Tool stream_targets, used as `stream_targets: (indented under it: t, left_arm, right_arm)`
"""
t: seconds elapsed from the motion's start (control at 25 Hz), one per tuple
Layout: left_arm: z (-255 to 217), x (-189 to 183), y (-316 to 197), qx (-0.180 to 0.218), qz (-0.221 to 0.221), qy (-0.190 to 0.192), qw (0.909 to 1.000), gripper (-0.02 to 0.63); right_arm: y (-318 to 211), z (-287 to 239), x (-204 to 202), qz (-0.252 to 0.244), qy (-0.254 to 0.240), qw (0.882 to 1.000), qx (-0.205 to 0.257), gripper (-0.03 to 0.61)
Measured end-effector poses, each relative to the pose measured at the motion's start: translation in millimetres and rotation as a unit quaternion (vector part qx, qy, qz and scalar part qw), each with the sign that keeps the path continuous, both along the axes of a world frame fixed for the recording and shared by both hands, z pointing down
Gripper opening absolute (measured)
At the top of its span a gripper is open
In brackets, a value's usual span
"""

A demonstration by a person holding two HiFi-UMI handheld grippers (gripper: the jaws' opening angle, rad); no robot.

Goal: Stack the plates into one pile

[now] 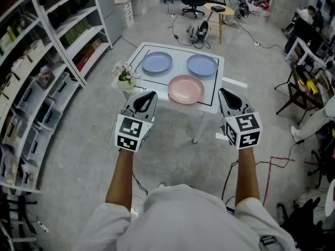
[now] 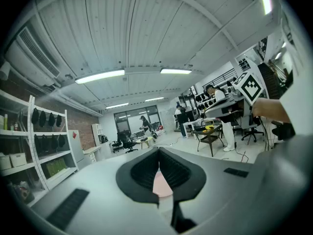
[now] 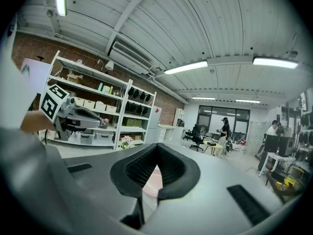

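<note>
White-clothed shoulders of the person fill the near edge of the head view, and two bare forearms reach forward from them. Each hand holds one gripper above the grey floor, near to the table but not over it. Left gripper has its two jaws pressed together, with nothing between them; the left gripper view shows the black pads meeting in one line. Right gripper is in the same state: jaws closed on each other and empty, well apart from the left one.

On the white table lie three plates, each one separate, none on top of another. Pink plate is at the near edge, about in the middle, between the two grippers but farther away. Left blue plate lies at the far left, and right blue plate at the far right; the pink one is just beside both. A small flower pot stands on the left near corner of the table.

Metal shelves run along the left side. Far behind the table stand a round table and an office chair.
</note>
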State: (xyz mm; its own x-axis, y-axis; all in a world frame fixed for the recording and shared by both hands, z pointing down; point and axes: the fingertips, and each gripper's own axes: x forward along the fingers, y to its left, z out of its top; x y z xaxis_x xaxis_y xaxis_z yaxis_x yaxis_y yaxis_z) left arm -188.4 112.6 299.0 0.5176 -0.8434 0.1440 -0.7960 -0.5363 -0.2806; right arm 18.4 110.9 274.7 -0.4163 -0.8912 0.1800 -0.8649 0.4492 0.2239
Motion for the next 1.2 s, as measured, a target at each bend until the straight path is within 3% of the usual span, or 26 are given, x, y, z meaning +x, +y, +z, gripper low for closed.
stream_targets:
  t: [0.32, 0.56, 0.76, 0.96, 1.2]
  left_arm:
    - [7.1, 29.6, 1.9, -0.004, -0.008, -0.009, 0.9999, 0.017]
    - [22.1, 61.1, 8.2, -0.01, -0.024, -0.012, 0.9996, 0.017]
    - [46.2, 69.2, 1.5, -0.038, -0.042, 0.001, 0.9984, 0.017]
    - [50.6, 79.5, -39.3, -0.033, -0.05, 0.002, 0.9982, 0.017]
    - [48.1, 64.5, -119.0, -0.012, -0.041, -0.008, 0.999, 0.017]
  right_arm:
    - [2.2, 2.2, 28.1, -0.018, -0.011, 1.0, 0.012, 0.014]
    - [7.1, 27.9, 57.7, -0.047, -0.01, 0.999, -0.012, 0.012]
    - [0.5, 42.3, 77.4, -0.055, -0.029, 0.998, -0.026, 0.011]
    - [-39.6, 44.2, 88.5, -0.061, -0.039, 0.997, -0.023, 0.011]
    - [-119.2, 41.6, 64.4, -0.065, -0.041, 0.997, -0.014, 0.009]
